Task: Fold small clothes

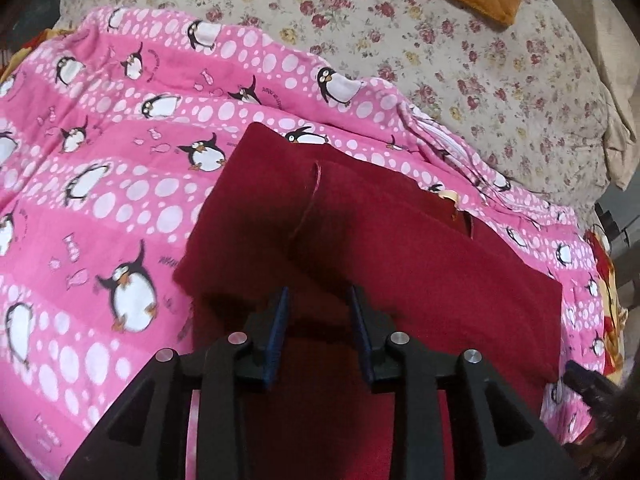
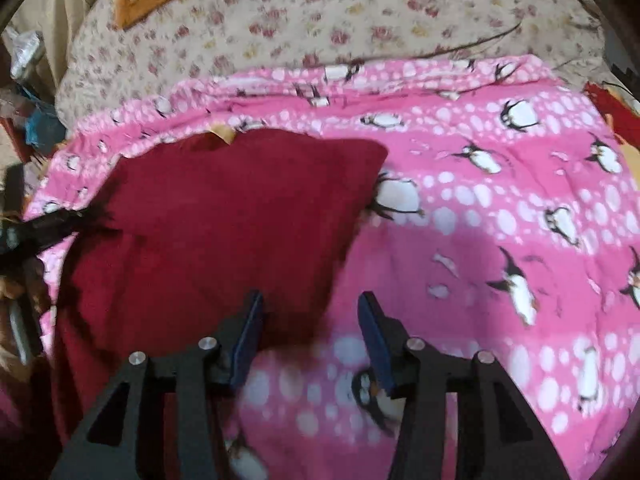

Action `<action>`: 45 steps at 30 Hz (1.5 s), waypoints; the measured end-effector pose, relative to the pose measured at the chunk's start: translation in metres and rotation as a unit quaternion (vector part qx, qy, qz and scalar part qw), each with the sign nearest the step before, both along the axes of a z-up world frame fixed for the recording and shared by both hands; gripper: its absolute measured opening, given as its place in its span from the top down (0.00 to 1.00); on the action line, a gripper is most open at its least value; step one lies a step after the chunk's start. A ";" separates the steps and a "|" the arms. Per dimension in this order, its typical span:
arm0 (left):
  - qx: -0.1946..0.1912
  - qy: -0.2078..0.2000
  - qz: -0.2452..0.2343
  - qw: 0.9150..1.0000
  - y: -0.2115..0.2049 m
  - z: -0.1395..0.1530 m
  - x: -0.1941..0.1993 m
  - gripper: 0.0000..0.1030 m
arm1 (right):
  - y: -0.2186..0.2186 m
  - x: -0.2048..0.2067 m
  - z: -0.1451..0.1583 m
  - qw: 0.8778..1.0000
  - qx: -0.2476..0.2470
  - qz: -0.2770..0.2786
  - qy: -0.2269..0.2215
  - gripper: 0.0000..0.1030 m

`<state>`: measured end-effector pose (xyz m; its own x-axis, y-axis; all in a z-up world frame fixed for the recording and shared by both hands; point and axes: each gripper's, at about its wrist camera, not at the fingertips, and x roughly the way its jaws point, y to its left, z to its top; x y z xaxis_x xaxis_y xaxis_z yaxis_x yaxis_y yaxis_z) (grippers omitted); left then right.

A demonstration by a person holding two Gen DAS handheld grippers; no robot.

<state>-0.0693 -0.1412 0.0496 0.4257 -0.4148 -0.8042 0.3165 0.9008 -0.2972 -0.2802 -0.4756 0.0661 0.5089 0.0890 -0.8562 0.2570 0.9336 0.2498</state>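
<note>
We see the red garment [image 1: 360, 248] lying on the pink penguin blanket [image 1: 100, 200]. Our left gripper [image 1: 320, 300] hangs over it, jaws apart, empty; our right gripper [image 2: 310, 312], apart too, hangs at the garment's four o'clock edge.

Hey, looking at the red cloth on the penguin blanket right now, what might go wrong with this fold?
1. The left tool stands open over the dark red garment, so a loose layer may slide and spoil the fold.
2. The right tool hangs open at the garment's edge, over the pink penguin blanket; closing there might pinch the blanket too.
3. The right view is blurred, so aim may be off.
</note>
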 end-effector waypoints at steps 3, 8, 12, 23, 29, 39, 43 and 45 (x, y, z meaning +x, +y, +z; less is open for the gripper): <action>0.012 -0.019 -0.007 1.000 0.003 0.010 -0.017 0.89 | -0.001 -0.022 0.016 1.000 0.028 0.007 -0.012 0.48; 0.046 -0.057 -0.017 0.997 0.004 0.024 -0.049 0.89 | 0.015 -0.056 0.029 0.998 0.054 0.030 -0.016 0.45; 0.056 -0.068 -0.019 0.996 0.010 0.029 -0.071 0.89 | 0.043 -0.072 0.035 0.993 0.095 0.072 -0.026 0.44; 0.012 -0.015 0.036 0.999 0.078 0.016 -0.118 0.88 | 0.188 -0.077 0.021 0.947 0.126 0.293 -0.027 0.43; -0.012 -0.009 0.053 0.998 0.102 0.022 -0.129 0.88 | 0.262 -0.060 0.001 0.925 0.088 0.368 -0.019 0.40; -0.040 -0.036 0.067 0.996 0.152 0.061 -0.144 0.88 | 0.343 -0.039 -0.002 0.887 0.145 0.438 0.014 0.93; -0.042 -0.047 0.096 0.993 0.180 0.073 -0.143 0.82 | 0.366 -0.005 -0.014 0.878 0.259 0.403 0.016 0.78; -0.041 -0.040 0.099 0.993 0.187 0.068 -0.142 0.80 | 0.365 0.001 -0.026 0.879 0.288 0.376 0.050 0.56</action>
<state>-0.2117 0.0457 0.1180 0.5664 -0.3792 -0.7317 0.1618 0.9217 -0.3525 -0.2789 -0.1110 0.0406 0.0451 0.8011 -0.5968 -0.3315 0.5756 0.7475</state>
